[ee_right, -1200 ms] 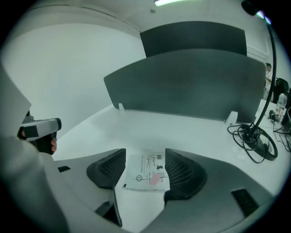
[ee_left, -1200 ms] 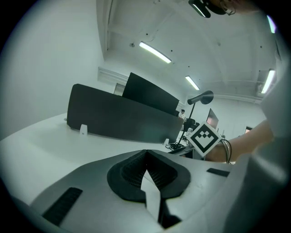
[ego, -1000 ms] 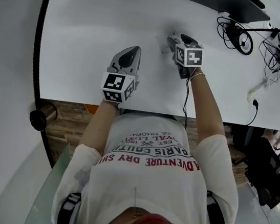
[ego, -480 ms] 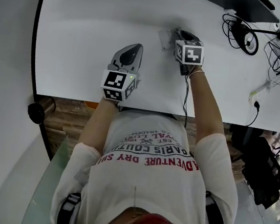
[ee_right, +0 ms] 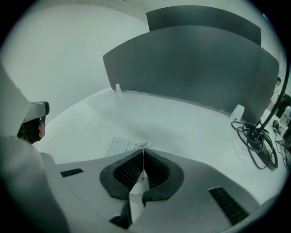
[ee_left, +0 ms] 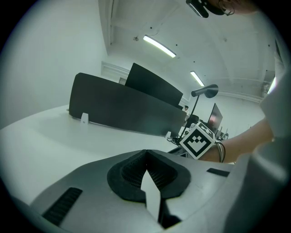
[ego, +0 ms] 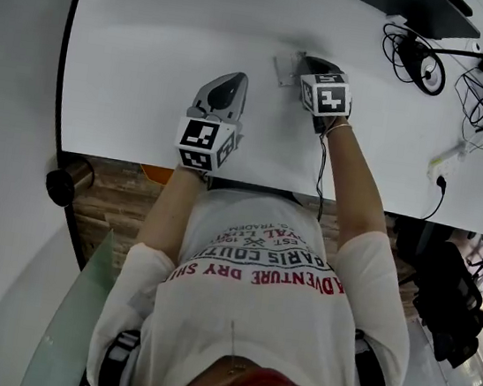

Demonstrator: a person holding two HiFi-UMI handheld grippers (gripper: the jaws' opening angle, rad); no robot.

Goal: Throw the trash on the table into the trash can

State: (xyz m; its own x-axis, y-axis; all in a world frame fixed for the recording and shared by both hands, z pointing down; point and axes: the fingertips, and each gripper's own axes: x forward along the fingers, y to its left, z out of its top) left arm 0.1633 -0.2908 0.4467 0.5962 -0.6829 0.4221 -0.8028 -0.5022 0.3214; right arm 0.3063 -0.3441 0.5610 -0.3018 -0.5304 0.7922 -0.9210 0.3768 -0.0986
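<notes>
A small printed paper slip (ego: 283,67) lies on the white table (ego: 153,59) just left of my right gripper (ego: 301,60). In the right gripper view the slip (ee_right: 122,146) runs from the tabletop up between the jaws. My right gripper (ee_right: 143,148) has just been closing and is now shut on the slip's near edge, with paper showing behind the tips. My left gripper (ego: 231,80) rests over the table nearer the person, apart from the slip. Its jaws meet at the tips (ee_left: 146,152) with nothing between them.
Dark partition panels (ee_right: 191,77) stand along the table's far side. Tangled cables and a lamp base (ego: 417,64) sit at the right. The table's near edge (ego: 121,158) runs just in front of the person. A dark metallic cylinder (ego: 66,183) sits below the table's left corner.
The right gripper's jaws have closed onto the paper slip. The left gripper has stayed where it was.
</notes>
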